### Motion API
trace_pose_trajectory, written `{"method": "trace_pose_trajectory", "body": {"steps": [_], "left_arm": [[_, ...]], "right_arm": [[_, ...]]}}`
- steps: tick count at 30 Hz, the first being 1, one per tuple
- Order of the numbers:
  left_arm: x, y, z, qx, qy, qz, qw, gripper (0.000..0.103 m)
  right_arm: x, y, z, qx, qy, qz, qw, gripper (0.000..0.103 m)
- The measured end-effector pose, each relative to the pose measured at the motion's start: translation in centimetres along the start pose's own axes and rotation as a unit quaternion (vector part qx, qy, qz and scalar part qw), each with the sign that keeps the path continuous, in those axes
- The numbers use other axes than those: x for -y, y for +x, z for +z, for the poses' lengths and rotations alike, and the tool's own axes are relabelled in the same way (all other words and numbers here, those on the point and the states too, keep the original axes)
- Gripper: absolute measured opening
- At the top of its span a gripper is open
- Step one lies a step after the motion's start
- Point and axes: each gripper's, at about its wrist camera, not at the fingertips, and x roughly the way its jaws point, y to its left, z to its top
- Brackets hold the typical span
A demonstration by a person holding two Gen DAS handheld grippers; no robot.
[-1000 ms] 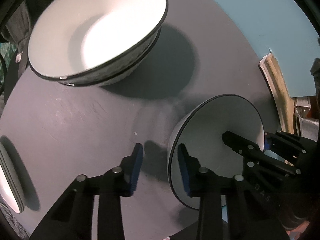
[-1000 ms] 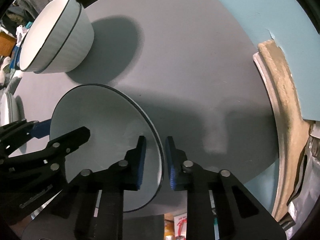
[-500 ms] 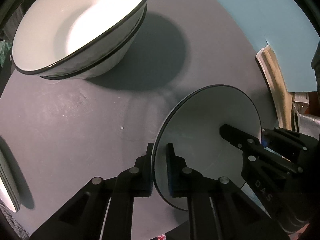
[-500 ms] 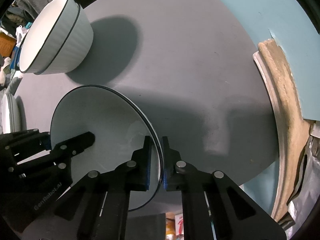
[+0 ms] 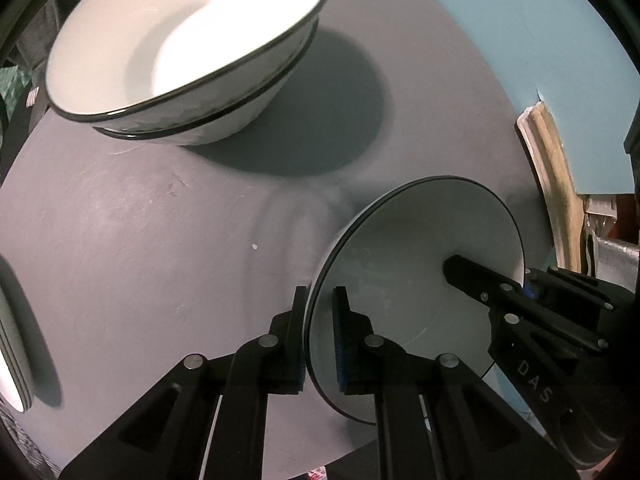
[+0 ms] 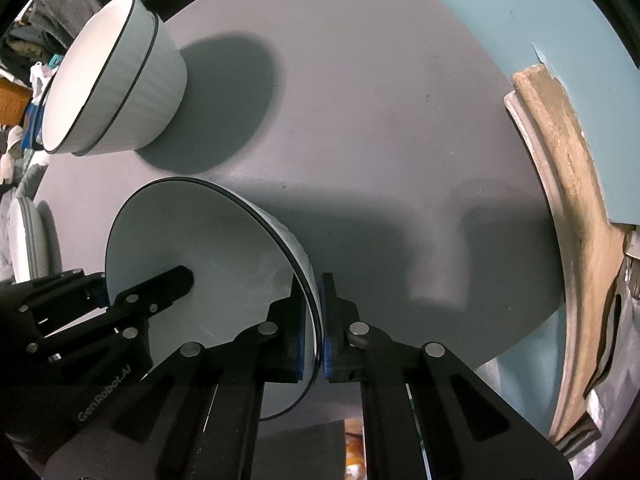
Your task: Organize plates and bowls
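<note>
Both claws are clamped on the same small bowl, one on each side of its rim: the left claw has its blue pads pinched on the near-left edge, the right claw bites the opposite edge, and both have just finished closing. The bowl sits between them on the round grey surface, and its lower rim is hidden behind the black fingers, so I can't tell whether it is resting or lifted. Beyond the left claw, up and to the left, two nested white bowls with dark rims stand on the surface. Far left of it, a stack of plates is cut off by the frame edge. Writing: "DAS" shows on the right claw's body, "GenRobot.AI" on the left claw's. Clutter past the surface's edge is too dark to make out.
</note>
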Motion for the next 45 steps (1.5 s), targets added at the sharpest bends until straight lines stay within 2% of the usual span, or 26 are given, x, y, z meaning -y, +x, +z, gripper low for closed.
{"method": "trace_pose_trajectory", "body": {"steps": [8, 24, 28, 31, 45], "left_arm": [[-0.6, -1.7, 0.1, 0.013, -0.011, -0.004, 0.9999, 0.010], [-2.1, -6.5, -0.9, 0.056, -0.022, -0.003, 0.9982, 0.010], [-2.2, -7.6, -0.3, 0.068, -0.018, 0.002, 0.9975, 0.010], [-2.8, -8.5, 0.2, 0.075, -0.024, 0.001, 0.9969, 0.010], [-6.2, -12.0, 3.8, 0.113, -0.053, 0.009, 0.9921, 0.010]], "right_arm": [[-0.3, -1.5, 0.5, 0.005, 0.000, 0.001, 1.000, 0.006], [-3.7, -5.0, 1.3, 0.020, -0.029, -0.002, 0.999, 0.006], [-4.7, -6.4, 1.9, 0.026, -0.035, 0.003, 0.999, 0.006], [-4.7, -5.6, 1.5, 0.030, -0.040, 0.004, 0.999, 0.006], [-8.2, -7.4, 5.6, 0.051, -0.074, 0.004, 0.996, 0.006]]}}
